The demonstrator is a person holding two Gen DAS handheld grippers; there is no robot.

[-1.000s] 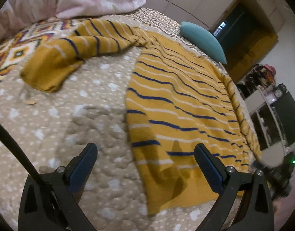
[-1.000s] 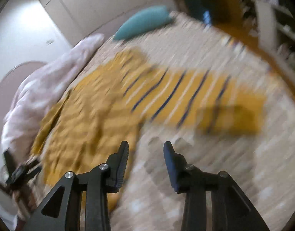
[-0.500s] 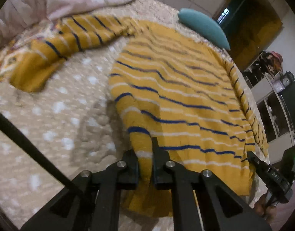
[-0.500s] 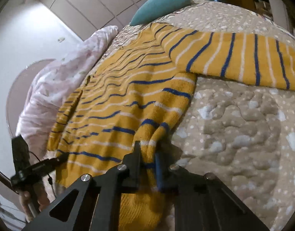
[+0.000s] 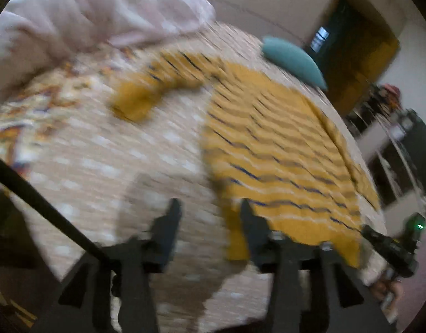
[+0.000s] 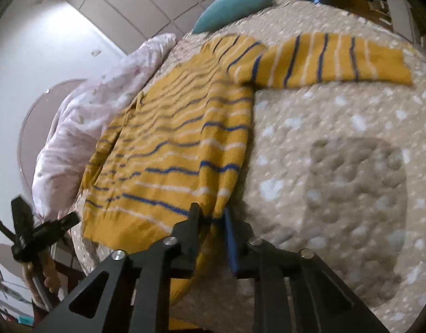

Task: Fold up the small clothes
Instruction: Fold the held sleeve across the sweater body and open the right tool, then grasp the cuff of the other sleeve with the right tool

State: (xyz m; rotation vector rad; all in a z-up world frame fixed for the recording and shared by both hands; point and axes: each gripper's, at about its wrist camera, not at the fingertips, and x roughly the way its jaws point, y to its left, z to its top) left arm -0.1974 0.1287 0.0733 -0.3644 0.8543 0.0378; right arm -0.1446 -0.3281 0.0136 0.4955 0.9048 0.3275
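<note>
- Sweater (image 6: 185, 138): mustard w/ navy + white stripes, spread flat on the quilted bed (image 6: 338, 152), both sleeves out sideways, hem toward the bed's near edge.
- Right tool (image 6: 211, 222): clamped on the hem corner at the side seam; fabric bunches between the fingers and hangs below them.
- Left tool (image 5: 208, 216): released, jaws apart, nothing between them; the other hem corner sits just beside its right finger (image 5: 249, 222). Left view is motion-blurred, so contact there can't be confirmed.
- Step in hand, as I judge it: getting both hem corners gripped before the first fold. Fold itself not begun.
- To do it well: slide the left tool over the hem edge so both knit layers go in, then pinch deep enough that it won't slip.
- Keep both tools level and apart so the hem stays taut; slack lets the knit sag and the fold go crooked.
- Risk: pinching the quilt along w/ the hem.
- Teal pillow (image 6: 232, 5) and pink duvet (image 6: 96, 105) lie at the far side, well apart from the hem.
</note>
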